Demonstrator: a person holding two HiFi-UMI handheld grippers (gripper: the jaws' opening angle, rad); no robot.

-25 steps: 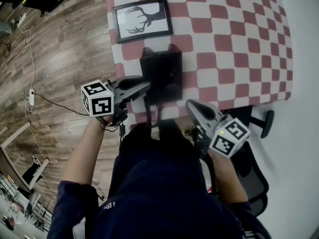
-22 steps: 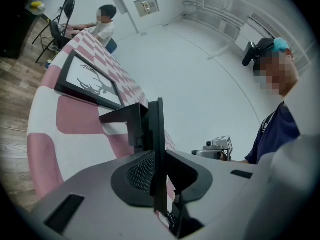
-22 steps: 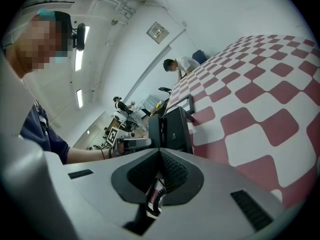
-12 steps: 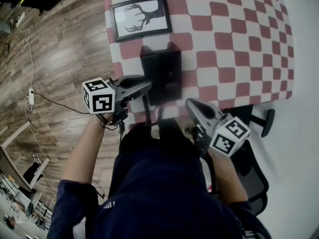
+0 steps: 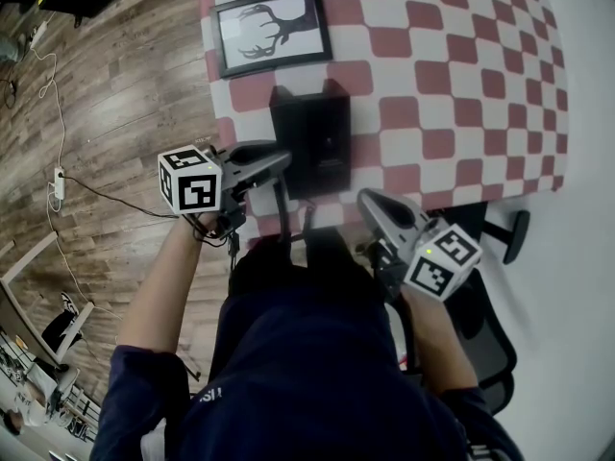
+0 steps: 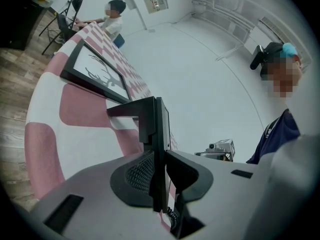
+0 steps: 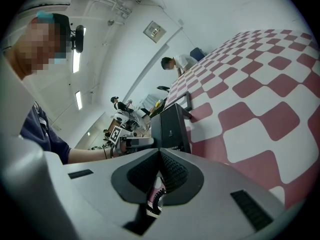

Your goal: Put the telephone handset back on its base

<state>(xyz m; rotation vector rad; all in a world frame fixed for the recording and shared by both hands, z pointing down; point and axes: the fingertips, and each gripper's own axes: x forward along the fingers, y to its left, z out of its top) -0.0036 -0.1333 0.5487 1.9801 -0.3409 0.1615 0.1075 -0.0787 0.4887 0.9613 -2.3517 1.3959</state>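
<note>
Left gripper [image 5: 275,162] sits at the left side of the black phone base [image 5: 325,144], low over the near table edge. In the left gripper view its jaws have the handset [image 6: 160,134] between them, seen edge-on as a thin black slab. The jaws have just been opening a little, but both pads look to be against the slab's faces, so it reads as clamped. The handset runs from the jaws up into the black block of the base. It lies along the base's left side; I can't tell if it is fully seated.

Right gripper [image 5: 368,203] hangs to the right of the base, near the table edge, apart from the phone. Its jaws are together, pads meeting at the tips, nothing between them. The coiled cord [image 7: 156,200] shows through the gap under the pads, lower down. In the head view a dark cord drops off the table edge between the two grippers.

The base stands on the red-and-white checked table [image 5: 461,84], close to the near edge. A framed antler picture [image 5: 272,32] lies flat just beyond it. Wood floor [image 5: 115,94] is to the left, with a white cable across it. A person [image 6: 114,18] sits at the far end of the table.
</note>
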